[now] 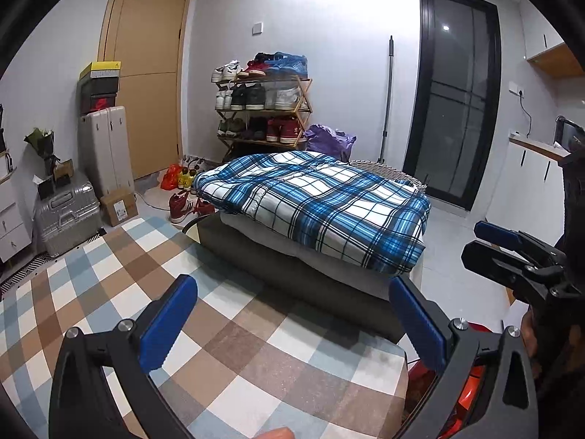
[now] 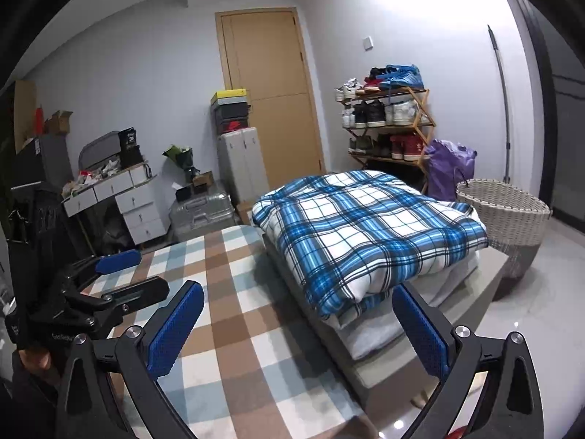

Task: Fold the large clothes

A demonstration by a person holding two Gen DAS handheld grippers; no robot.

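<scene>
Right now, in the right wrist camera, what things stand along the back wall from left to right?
White drawers → silver suitcase → wooden door → shoe rack → purple bag → woven basket.

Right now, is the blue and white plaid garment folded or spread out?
Folded: the blue and white plaid garment lies as a compact layered rectangle atop the pale stack, doubled edges visible.

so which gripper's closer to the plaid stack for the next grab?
Right, marginally. The right gripper sits by the plaid garment's near corner; the left gripper hangs over the checked cloth. Both open, empty.
</scene>
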